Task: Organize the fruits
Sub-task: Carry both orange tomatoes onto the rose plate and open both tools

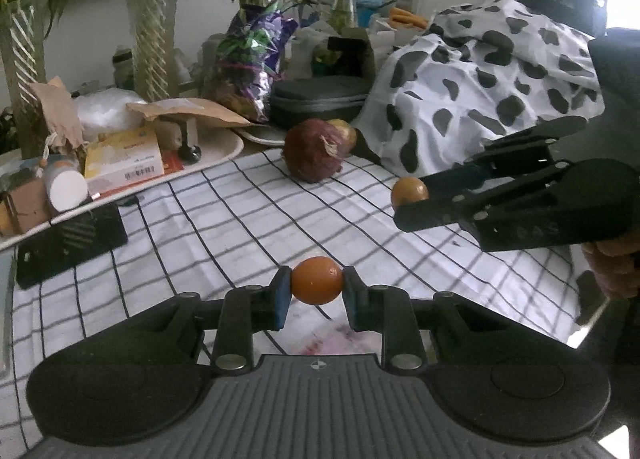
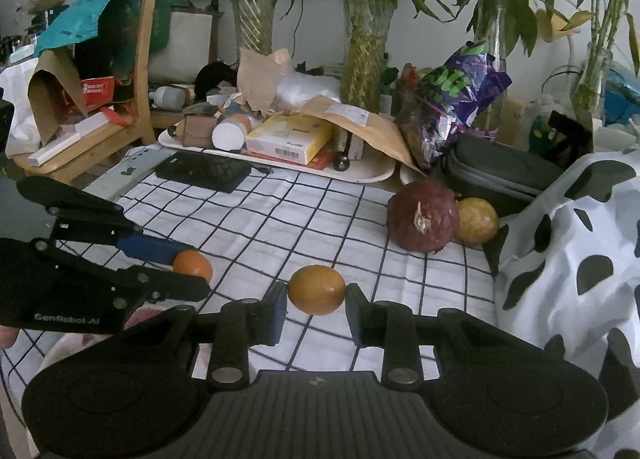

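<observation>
Left hand-held gripper [image 1: 317, 291] clenched on orange fruit [image 1: 317, 280], right hand-held gripper [image 2: 316, 309] grasping yellow fruit [image 2: 316, 289]

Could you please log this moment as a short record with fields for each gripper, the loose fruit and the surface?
left gripper: shut on a small orange fruit, held above the cloth
right gripper: shut on a yellow-orange fruit
loose fruit: dark red fruit with a yellow fruit beside it
surface: checked cloth
behind: cluttered tray, spotted fabric
</observation>
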